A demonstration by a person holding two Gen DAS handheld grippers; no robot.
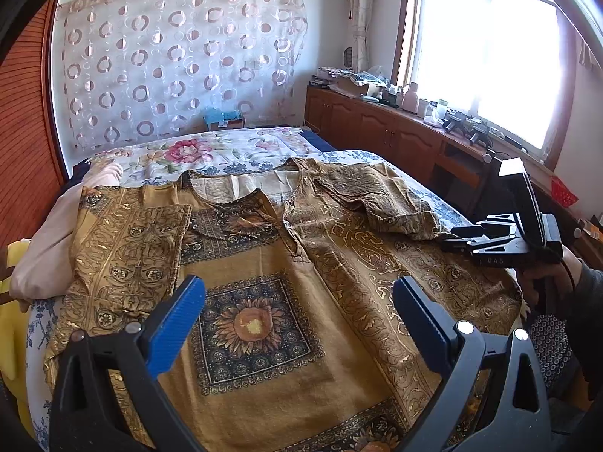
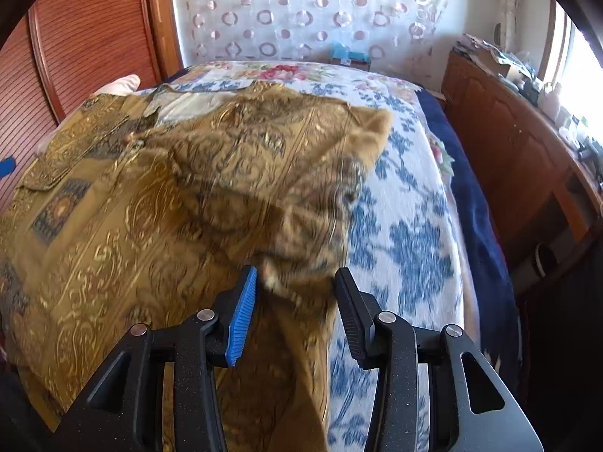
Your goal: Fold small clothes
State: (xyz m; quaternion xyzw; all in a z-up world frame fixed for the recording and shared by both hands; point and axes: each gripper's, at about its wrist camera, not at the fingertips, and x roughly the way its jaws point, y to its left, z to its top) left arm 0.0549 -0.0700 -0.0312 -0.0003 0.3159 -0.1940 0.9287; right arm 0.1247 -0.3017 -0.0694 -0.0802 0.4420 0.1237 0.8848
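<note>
A mustard-gold patterned shirt (image 1: 264, 263) with sunflower squares lies spread front-up on the bed; its left sleeve (image 1: 128, 248) is folded in over the body. My left gripper (image 1: 297, 301) is open and empty, hovering over the shirt's chest. My right gripper (image 2: 296, 290) is open, with the shirt's right sleeve (image 2: 286, 173) lying bunched and blurred just ahead of its fingers. In the left wrist view the right gripper (image 1: 463, 239) sits at the shirt's right sleeve (image 1: 380, 196).
The bed (image 2: 407, 226) has a white cover with blue flowers. A pink pillow (image 1: 56, 241) lies at its left. A wooden cabinet (image 1: 395, 132) with clutter runs under the window on the right. A wooden wardrobe (image 2: 83, 37) stands on the left.
</note>
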